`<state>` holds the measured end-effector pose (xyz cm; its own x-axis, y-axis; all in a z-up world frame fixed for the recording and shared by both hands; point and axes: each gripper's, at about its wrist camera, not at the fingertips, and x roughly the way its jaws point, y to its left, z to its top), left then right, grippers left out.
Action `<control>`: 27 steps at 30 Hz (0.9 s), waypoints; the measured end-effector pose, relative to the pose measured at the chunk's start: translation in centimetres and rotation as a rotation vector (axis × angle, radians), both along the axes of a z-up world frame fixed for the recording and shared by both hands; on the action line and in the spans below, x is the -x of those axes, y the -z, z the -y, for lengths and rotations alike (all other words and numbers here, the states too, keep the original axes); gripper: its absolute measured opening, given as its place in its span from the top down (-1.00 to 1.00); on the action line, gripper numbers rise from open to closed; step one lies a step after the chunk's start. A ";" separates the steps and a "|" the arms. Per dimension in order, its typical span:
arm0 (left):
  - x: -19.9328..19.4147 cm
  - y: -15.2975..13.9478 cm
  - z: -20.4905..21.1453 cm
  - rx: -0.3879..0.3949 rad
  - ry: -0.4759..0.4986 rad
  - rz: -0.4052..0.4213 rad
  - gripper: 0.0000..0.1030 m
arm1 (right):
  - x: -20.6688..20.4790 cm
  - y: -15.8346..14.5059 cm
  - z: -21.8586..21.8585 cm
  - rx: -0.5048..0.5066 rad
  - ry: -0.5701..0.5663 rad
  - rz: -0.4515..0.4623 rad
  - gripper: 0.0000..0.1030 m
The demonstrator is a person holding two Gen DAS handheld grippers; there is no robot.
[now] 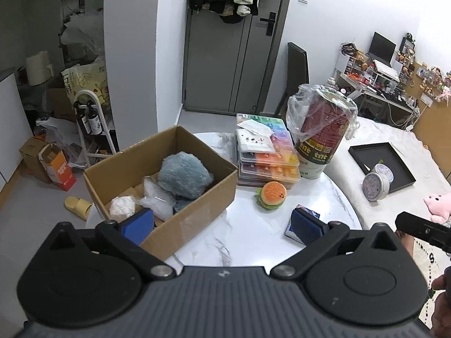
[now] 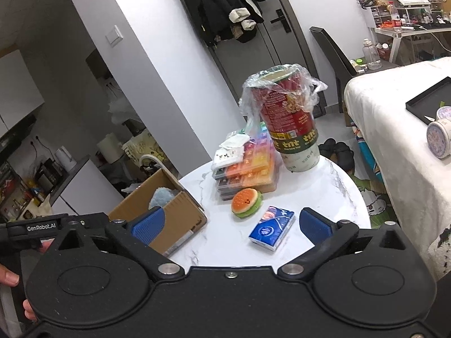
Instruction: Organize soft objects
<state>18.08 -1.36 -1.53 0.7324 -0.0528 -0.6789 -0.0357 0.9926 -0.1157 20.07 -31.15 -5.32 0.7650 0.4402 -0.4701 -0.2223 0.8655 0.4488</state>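
— How do the fingers stand?

— Both pairs are spread wide and hold nothing; the left gripper (image 1: 222,225) has one blue pad over the near corner of the cardboard box (image 1: 180,217) and the other in front of the tissue pack (image 1: 307,209); the right gripper (image 2: 232,225) frames the tissue pack (image 2: 272,228) between its fingers (image 2: 148,225), whether touching it I cannot tell.

— And the soft things?

— The blue plush (image 1: 183,176) lies inside the box at centre left of the left view, beside a white wad (image 1: 122,208) and clear plastic (image 1: 156,197); the burger toy (image 1: 272,195) sits on the white marble table (image 1: 253,242) just in front of the stack of coloured cases (image 1: 267,157); a pink plush (image 1: 439,204) lies on the bed at the right edge.

— The room?

— A wrapped red cup (image 1: 324,132) stands behind the cases; a grey door (image 1: 225,56) with dark coats fills the upper middle; a cluttered desk (image 1: 377,90) sits upper right.
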 end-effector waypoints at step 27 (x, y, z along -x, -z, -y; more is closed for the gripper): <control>-4.9 5.1 5.1 -0.058 0.035 -0.060 -0.94 | -2.6 5.4 0.9 0.014 0.097 -0.111 -0.99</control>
<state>22.95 -6.49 -6.65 0.6884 -0.0369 -0.7244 -0.0062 0.9984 -0.0568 22.65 -32.05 -10.76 0.7467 0.3596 -0.5595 -0.0869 0.8868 0.4539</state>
